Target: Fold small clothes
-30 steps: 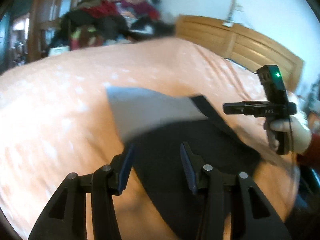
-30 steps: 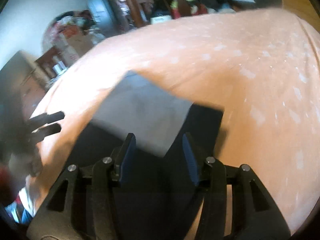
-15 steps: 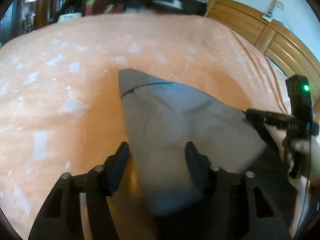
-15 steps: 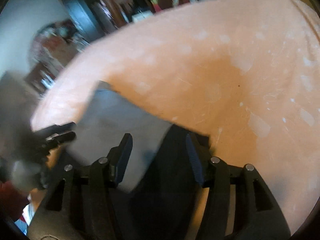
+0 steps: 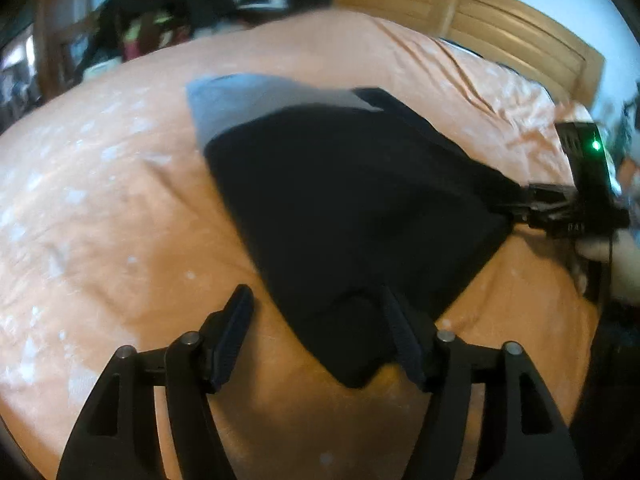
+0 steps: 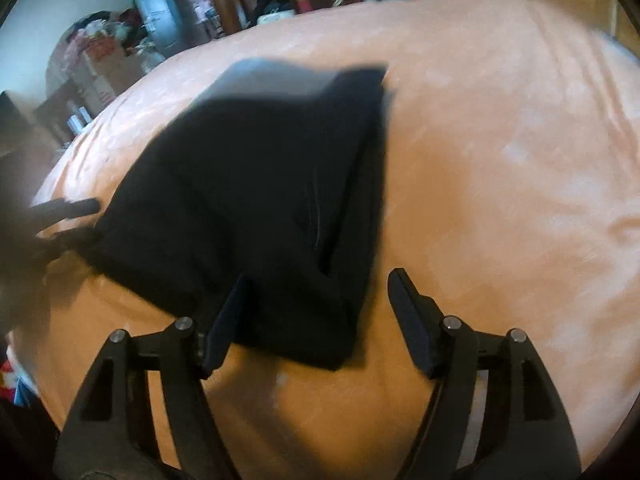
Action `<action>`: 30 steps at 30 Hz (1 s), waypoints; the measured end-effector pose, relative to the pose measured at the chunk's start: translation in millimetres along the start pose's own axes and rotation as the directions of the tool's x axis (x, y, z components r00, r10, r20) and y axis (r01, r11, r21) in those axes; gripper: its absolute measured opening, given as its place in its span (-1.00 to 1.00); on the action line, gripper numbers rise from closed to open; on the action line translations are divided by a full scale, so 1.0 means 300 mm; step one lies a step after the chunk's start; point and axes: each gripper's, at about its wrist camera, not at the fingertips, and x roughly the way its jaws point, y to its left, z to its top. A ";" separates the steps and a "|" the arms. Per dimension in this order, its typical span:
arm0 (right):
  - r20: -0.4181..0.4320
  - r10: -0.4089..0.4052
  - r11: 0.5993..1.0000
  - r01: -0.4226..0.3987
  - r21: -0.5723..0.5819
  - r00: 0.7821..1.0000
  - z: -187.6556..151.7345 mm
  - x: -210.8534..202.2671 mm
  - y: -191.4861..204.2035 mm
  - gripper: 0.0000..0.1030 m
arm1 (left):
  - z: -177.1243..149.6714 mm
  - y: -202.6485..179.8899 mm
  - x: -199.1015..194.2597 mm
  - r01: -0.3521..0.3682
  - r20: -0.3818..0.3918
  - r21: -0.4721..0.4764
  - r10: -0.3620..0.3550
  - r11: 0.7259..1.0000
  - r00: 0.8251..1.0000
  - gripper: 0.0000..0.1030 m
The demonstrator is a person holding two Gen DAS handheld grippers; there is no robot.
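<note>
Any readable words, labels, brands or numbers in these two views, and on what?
White lettering on the side of the right gripper, seen in the left wrist view: too blurred and partly cut off to read.
Black garment, orange bedspread: no text visible.
Right wrist view: no text; the background clutter is too small to tell.

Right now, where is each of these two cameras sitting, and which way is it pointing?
Left wrist view: on the left gripper, looking forward along its fingers across the black garment on the orange bedspread toward the headboard; a hand holds the right gripper.
Right wrist view: on the right gripper, facing the garment and a cluttered room; the left gripper shows blurred at the left edge.
Shared: the garment, the bedspread, each other's gripper.
</note>
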 end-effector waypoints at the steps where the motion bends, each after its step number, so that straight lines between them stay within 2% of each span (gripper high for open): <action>1: 0.038 0.013 1.000 -0.013 -0.003 0.999 0.022 -0.050 0.006 0.38 | 0.001 -0.003 -0.035 -0.015 0.012 -0.009 0.015 1.000 1.000 0.31; 3: 0.076 0.009 1.000 -0.008 -0.017 0.997 0.037 -0.127 0.023 0.44 | -0.011 0.010 -0.101 -0.058 0.028 -0.022 0.059 0.998 0.998 0.31; 5: 0.078 0.002 1.000 -0.002 -0.006 0.997 0.018 -0.189 0.038 0.59 | -0.055 0.060 -0.151 -0.108 0.011 -0.080 0.110 0.991 0.994 0.32; 9: 0.022 -0.019 0.999 0.018 0.032 1.000 -0.116 -0.224 0.078 0.66 | -0.192 0.150 -0.174 -0.198 -0.065 -0.233 0.188 0.952 0.980 0.34; 11: -0.020 -0.025 0.997 0.026 0.070 0.999 -0.164 -0.197 0.071 0.66 | -0.250 0.172 -0.164 -0.218 -0.085 -0.278 0.202 0.935 0.976 0.34; 15: -0.083 -0.099 0.987 0.109 0.118 0.992 -0.241 -0.161 0.058 0.73 | -0.264 0.144 -0.139 -0.261 -0.104 -0.239 0.243 0.935 0.964 0.48; 17: -0.085 -0.124 0.986 0.132 0.097 0.989 -0.248 -0.143 0.077 0.90 | -0.256 0.132 -0.116 -0.272 -0.124 -0.228 0.249 0.935 0.961 0.78; 18: -0.084 -0.131 0.987 0.138 0.078 0.988 -0.248 -0.131 0.095 1.00 | -0.255 0.132 -0.111 -0.288 -0.139 -0.220 0.262 0.932 0.955 0.86; 19: -0.086 -0.158 0.984 0.164 0.064 0.984 -0.252 -0.124 0.107 1.00 | -0.251 0.131 -0.102 -0.316 -0.160 -0.214 0.286 0.924 0.945 1.00; 22: -0.061 -0.224 0.974 0.226 0.029 0.973 -0.281 -0.131 0.130 1.00 | -0.238 0.137 -0.086 -0.329 -0.200 -0.224 0.288 0.917 0.937 1.00; 24: -0.049 -0.231 0.971 0.233 0.045 0.972 -0.282 -0.133 0.128 1.00 | -0.229 0.145 -0.079 -0.338 -0.213 -0.245 0.289 0.909 0.933 1.00; 30: -0.041 -0.247 0.966 0.249 0.067 0.968 -0.272 -0.126 0.140 1.00 | -0.223 0.149 -0.064 -0.330 -0.146 -0.304 0.299 0.894 0.943 1.00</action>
